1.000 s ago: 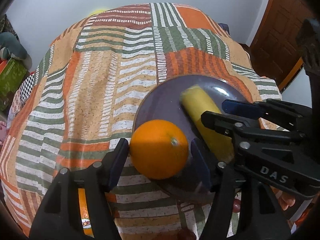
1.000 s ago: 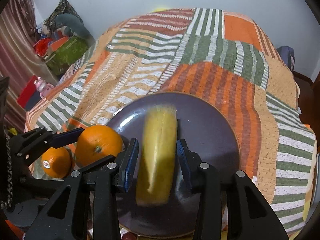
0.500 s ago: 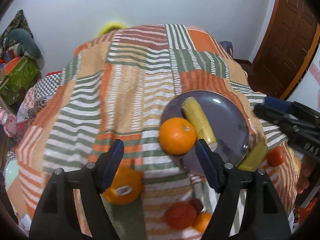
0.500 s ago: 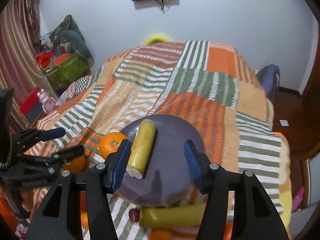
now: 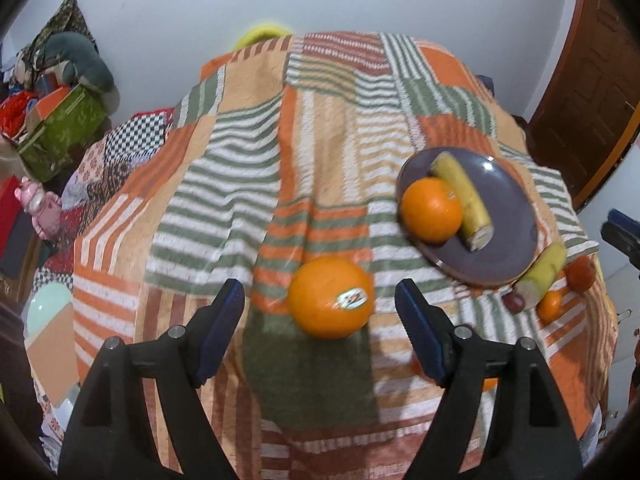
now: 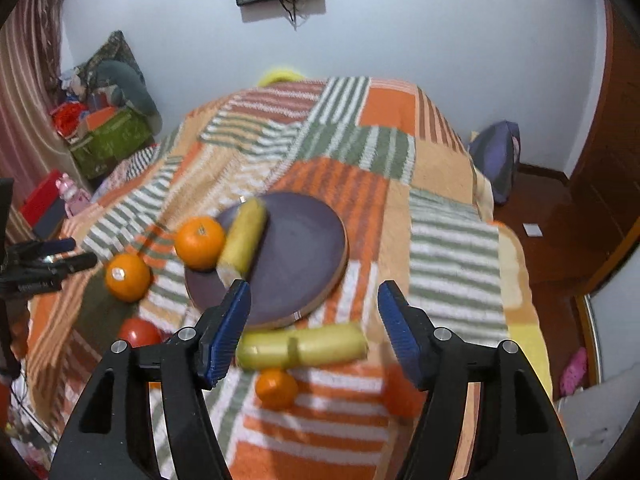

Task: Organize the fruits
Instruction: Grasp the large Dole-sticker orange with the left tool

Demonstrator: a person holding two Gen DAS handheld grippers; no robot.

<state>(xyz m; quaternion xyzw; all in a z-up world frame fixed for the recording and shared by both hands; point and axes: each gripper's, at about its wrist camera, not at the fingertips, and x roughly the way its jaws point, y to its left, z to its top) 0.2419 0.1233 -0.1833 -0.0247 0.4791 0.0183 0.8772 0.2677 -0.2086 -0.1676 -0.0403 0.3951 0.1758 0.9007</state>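
Left wrist: both hand-held grippers, left [image 5: 320, 324] and right [image 6: 314, 328], wide and empty, have withdrawn; orange [image 5: 431, 210] and banana [image 5: 462, 200] now plated [image 5: 516, 216]; stickered orange [image 5: 330, 298] at 12 o'clock next.

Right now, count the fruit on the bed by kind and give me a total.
Oranges: 3, namely the plate orange, the stickered orange and the small orange
Bananas: 2, the plate banana and the loose banana
Red round fruits: 2, the near red fruit and the far red fruit
Total: 7
The small dark piece is too unclear to count.
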